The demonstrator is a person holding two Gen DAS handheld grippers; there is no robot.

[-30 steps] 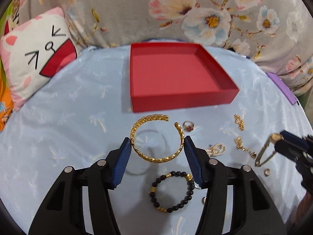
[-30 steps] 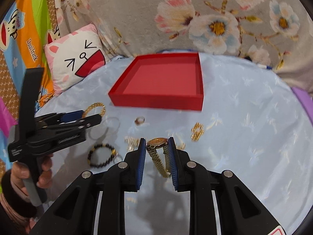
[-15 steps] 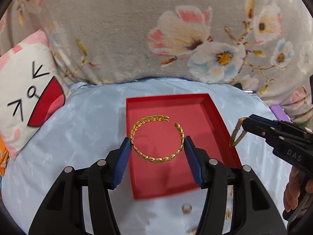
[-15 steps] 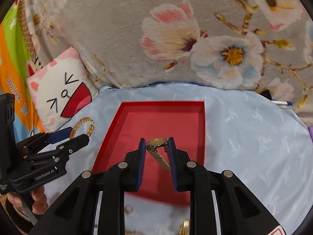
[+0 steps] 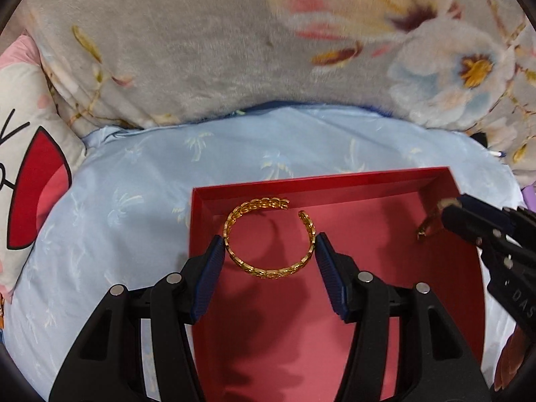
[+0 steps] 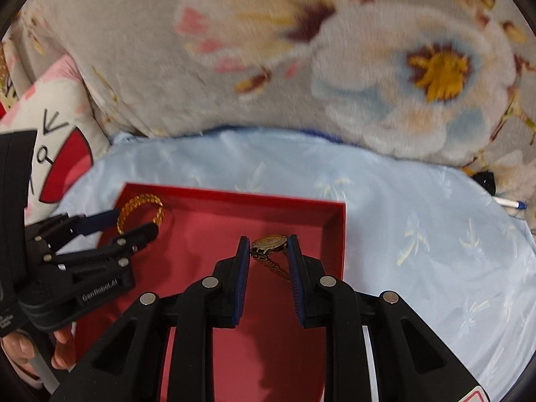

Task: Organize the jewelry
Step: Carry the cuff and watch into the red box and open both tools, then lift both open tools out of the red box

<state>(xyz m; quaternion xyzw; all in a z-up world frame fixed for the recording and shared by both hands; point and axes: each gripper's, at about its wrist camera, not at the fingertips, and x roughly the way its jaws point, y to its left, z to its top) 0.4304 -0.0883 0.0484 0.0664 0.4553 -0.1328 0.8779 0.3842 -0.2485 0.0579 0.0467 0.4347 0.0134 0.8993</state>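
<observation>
My left gripper (image 5: pixel 269 248) is shut on a gold open cuff bangle (image 5: pixel 264 269) and holds it over the far left part of the red tray (image 5: pixel 321 184). My right gripper (image 6: pixel 269 246) is shut on a gold watch (image 6: pixel 269 243), its chain strap hanging down, over the far right part of the tray (image 6: pixel 234 197). The left gripper with the bangle (image 6: pixel 140 202) shows at the left of the right wrist view. The right gripper's tip (image 5: pixel 455 207) shows at the right of the left wrist view, the watch blurred there.
The tray lies on a light blue sheet (image 5: pixel 134 201). A grey floral blanket (image 5: pixel 234 50) rises behind it. A cat-face cushion (image 5: pixel 30 174) sits at the left. A pen (image 6: pixel 509 202) lies at the far right edge.
Both grippers have carried their pieces forward from the loose jewelry on the sheet to above the red tray and lower into it. The other jewelry has dropped out of view.
</observation>
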